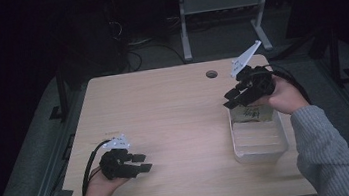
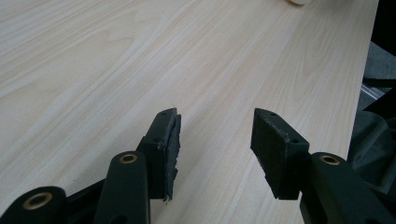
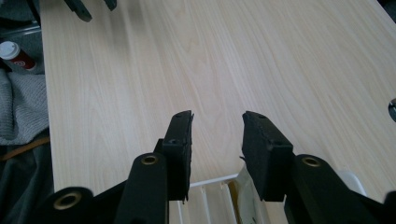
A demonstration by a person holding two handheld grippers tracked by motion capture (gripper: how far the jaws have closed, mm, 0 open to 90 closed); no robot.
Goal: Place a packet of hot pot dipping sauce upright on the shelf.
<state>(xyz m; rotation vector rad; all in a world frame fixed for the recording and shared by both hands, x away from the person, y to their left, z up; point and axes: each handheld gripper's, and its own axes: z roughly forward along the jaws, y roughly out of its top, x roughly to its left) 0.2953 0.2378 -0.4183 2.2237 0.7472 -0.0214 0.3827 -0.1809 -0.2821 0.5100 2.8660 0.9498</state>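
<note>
Left hand-held gripper (image 1: 138,164) rests low at the near left of the desk (image 1: 174,113), jaws apart, empty. Right hand-held gripper (image 1: 235,98), likewise parted and empty, hovers over the far end of a clear plastic bin (image 1: 259,140). Inside lies a packet (image 1: 251,114), probably light and crushable; take it by an edge.

The left gripper (image 2: 215,140) hangs over the table (image 2: 140,60). Its jaws stand apart, nothing between them.

A clear rectangular bin (image 1: 260,140) sits at the table's right, perhaps holding a packet (image 1: 251,114).
</note>
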